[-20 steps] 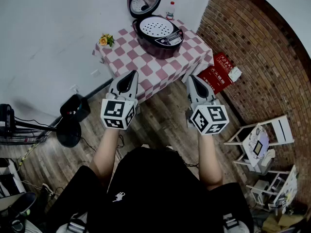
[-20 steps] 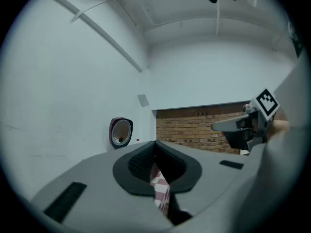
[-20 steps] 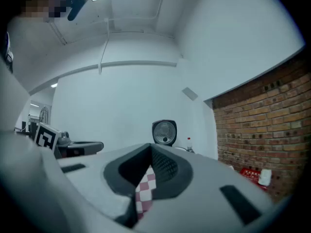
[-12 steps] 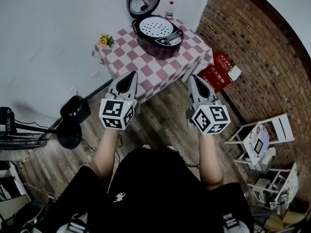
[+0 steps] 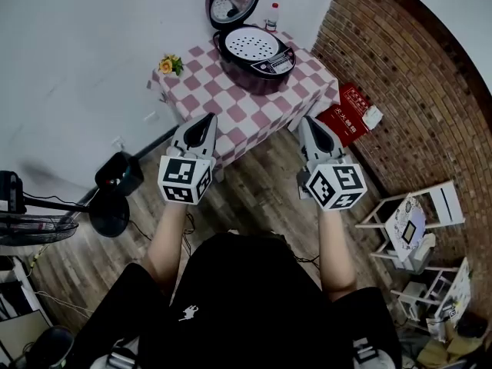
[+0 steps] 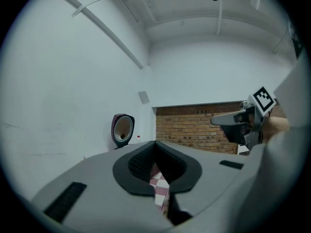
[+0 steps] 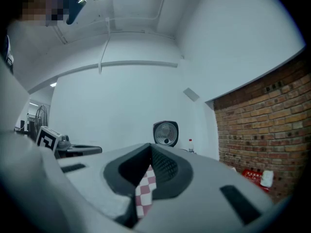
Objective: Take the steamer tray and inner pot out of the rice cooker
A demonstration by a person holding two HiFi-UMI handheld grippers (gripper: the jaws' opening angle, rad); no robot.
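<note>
A dark purple rice cooker [image 5: 255, 56] stands with its lid [image 5: 233, 1] raised at the far end of a table under a pink-and-white checked cloth [image 5: 231, 102]. A white perforated steamer tray [image 5: 253, 44] lies in its mouth; the inner pot is hidden beneath. Both grippers are held level, short of the table's near edge. My left gripper [image 5: 206, 119] is shut and empty, and so is my right gripper [image 5: 305, 123]. The raised lid [image 6: 122, 128] shows over the left gripper's jaws and again, as lid [image 7: 165, 133], over the right's.
A small white bottle [image 5: 272, 16] stands behind the cooker, yellow flowers [image 5: 167, 64] at the table's left corner. A brick wall [image 5: 407, 91] runs along the right, with a red box [image 5: 347, 114] at its foot. A black fan [image 5: 108, 198] stands on the wooden floor at left, white folding chairs [image 5: 411, 225] at right.
The view has shifted slightly; the table and cooker sit a little further right in frame. Both grippers stay shut and keep nearly the same places.
</note>
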